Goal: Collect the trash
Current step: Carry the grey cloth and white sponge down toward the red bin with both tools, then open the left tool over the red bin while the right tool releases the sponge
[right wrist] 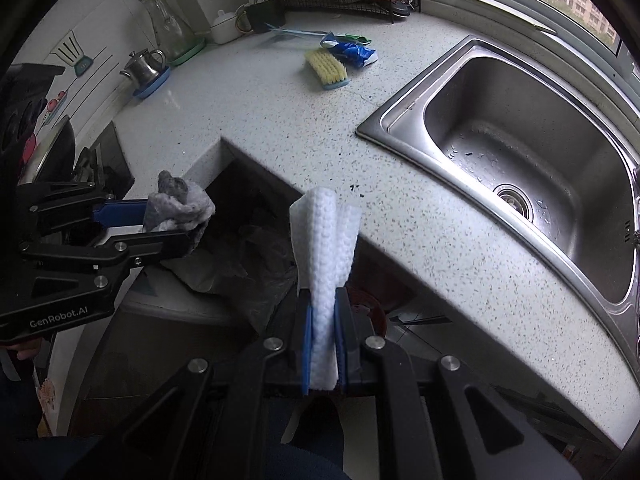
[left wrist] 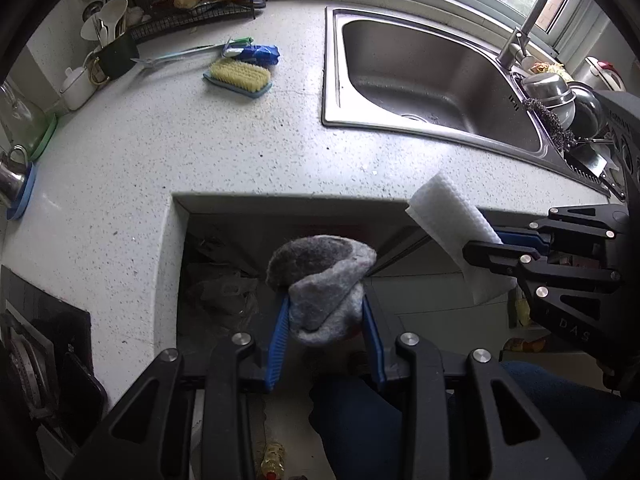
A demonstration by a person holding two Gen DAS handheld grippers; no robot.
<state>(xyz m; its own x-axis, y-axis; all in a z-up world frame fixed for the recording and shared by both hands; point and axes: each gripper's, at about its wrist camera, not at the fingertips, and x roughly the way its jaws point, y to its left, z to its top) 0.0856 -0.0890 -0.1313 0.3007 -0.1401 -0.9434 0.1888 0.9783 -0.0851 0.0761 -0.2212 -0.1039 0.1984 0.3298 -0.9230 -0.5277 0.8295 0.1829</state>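
A crumpled grey rag [left wrist: 320,284] is clamped by the left gripper [left wrist: 325,320] – a folded white wipe [right wrist: 326,264] is pinched by the right gripper [right wrist: 325,320] – both held off the countertop [left wrist: 224,148] edge.

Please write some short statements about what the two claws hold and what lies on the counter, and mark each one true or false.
1. The left claw is shut on a grey rag. True.
2. The right claw is open and holds nothing. False: it is shut on a white wipe.
3. A yellow scrub brush lies on the counter. True.
4. The scrub brush lies inside the sink. False: it lies on the counter, apart from the sink.
5. Both claws are over the sink. False: they are past the counter's front edge, over the dark recess.
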